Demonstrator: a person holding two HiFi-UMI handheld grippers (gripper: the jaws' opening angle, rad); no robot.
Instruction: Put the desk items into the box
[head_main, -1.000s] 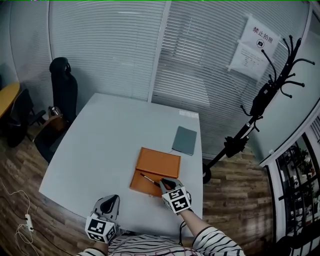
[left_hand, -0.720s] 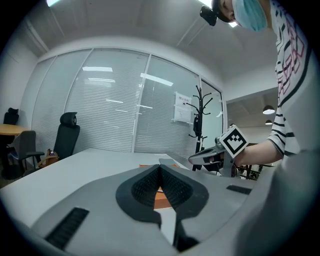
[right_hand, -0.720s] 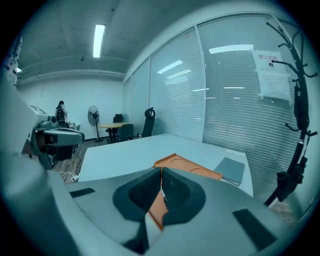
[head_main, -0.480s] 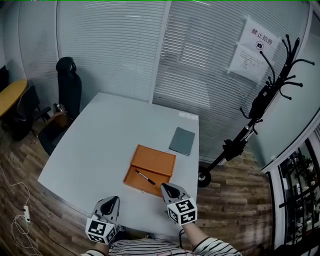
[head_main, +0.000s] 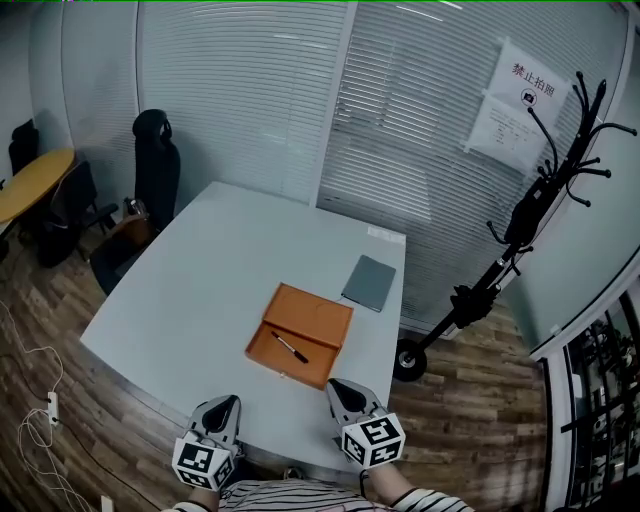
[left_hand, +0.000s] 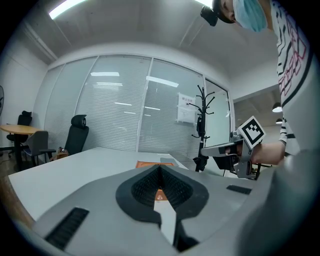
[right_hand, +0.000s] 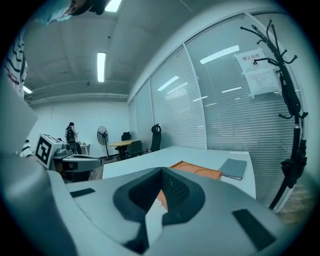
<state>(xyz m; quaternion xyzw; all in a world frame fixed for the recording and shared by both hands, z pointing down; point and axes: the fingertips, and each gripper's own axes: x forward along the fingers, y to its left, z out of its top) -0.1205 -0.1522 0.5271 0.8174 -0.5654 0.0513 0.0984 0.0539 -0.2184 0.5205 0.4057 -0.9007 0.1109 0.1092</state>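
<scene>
An orange box (head_main: 315, 318) is lying open on the white table (head_main: 190, 290), and a black pen (head_main: 291, 348) is resting inside the box's nearer half. A grey notebook (head_main: 369, 282) is lying flat just beyond the box's far right corner, apart from it. The left tool (head_main: 224, 402) is hovering on the near side of the box, off its left corner, with its jaws clenched together on nothing. The right tool (head_main: 340, 388) is hovering just short of the box's near right corner, likewise clenched and gripping nothing. Both tools are pointing toward the box.
</scene>
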